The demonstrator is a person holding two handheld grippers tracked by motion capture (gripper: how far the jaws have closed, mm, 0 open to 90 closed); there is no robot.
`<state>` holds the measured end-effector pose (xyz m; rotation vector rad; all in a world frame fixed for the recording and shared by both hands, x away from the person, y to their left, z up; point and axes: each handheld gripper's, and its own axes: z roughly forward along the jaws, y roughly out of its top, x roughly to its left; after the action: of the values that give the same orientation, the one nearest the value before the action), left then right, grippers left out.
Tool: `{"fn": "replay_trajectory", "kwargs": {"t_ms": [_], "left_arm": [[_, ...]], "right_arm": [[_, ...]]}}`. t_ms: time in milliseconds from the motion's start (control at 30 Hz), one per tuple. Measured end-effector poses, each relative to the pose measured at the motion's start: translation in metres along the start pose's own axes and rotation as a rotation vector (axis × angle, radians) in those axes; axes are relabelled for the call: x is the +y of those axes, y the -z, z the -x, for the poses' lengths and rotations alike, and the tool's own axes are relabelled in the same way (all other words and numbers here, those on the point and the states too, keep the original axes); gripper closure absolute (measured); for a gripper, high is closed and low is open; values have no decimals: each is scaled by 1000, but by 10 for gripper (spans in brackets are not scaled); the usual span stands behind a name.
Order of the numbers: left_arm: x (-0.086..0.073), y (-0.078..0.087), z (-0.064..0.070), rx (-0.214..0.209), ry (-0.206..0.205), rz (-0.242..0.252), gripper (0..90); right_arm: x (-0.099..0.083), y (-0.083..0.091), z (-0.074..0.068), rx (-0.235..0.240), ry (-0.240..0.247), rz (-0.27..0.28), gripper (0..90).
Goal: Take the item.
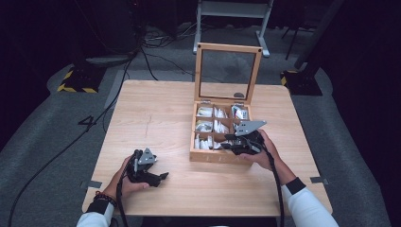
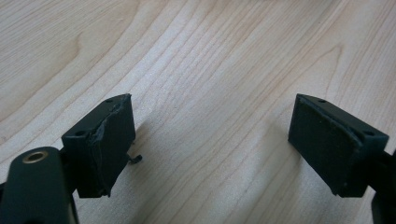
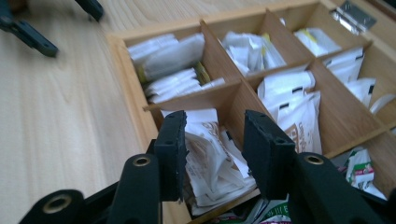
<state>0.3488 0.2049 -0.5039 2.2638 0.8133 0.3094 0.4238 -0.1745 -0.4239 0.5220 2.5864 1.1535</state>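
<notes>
A wooden tea box [image 1: 220, 156] stands on the table, its glass-paned lid [image 1: 229, 47] upright behind it. Its compartments [image 3: 236, 91] hold white tea packets [image 3: 208, 161]. My right gripper [image 1: 228, 142] reaches over the box's front right part. In the right gripper view it [image 3: 215, 140] is open, its jaws low over a front compartment with packets showing in the gap between them. My left gripper [image 1: 162, 178] rests near the table's front left, a hand's width from the box. In the left gripper view it [image 2: 212, 140] stands wide open over bare wood, holding nothing.
The light wooden table [image 1: 156, 113] has bare room to the left of and behind the box. Tape strips [image 1: 319, 180] mark its front corners. Cables [image 1: 71, 142] run over the grey floor at the left, and a metal stand [image 1: 231, 14] is behind the table.
</notes>
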Motion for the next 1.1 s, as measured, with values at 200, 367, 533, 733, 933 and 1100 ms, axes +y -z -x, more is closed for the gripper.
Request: {"fn": "replay_trajectory", "kwargs": {"t_ms": [200, 367, 533, 733, 933, 1100], "left_arm": [[0, 0, 0, 0, 2, 1, 152], [0, 0, 0, 0, 4, 2, 152], [0, 0, 0, -1, 2, 2, 152], [0, 0, 0, -1, 2, 2, 151], [0, 0, 0, 0, 4, 2, 152], [0, 0, 0, 0, 4, 2, 152]], "right_arm": [[-2, -12, 1, -20, -1, -43, 614], [0, -17, -2, -40, 13, -88, 711], [0, -18, -4, -51, 27, -111, 802], [-2, -15, -4, -59, 24, -83, 864], [-5, -7, 1, -63, -2, -33, 875], [-4, 1, 2, -79, -4, 14, 879]]}}
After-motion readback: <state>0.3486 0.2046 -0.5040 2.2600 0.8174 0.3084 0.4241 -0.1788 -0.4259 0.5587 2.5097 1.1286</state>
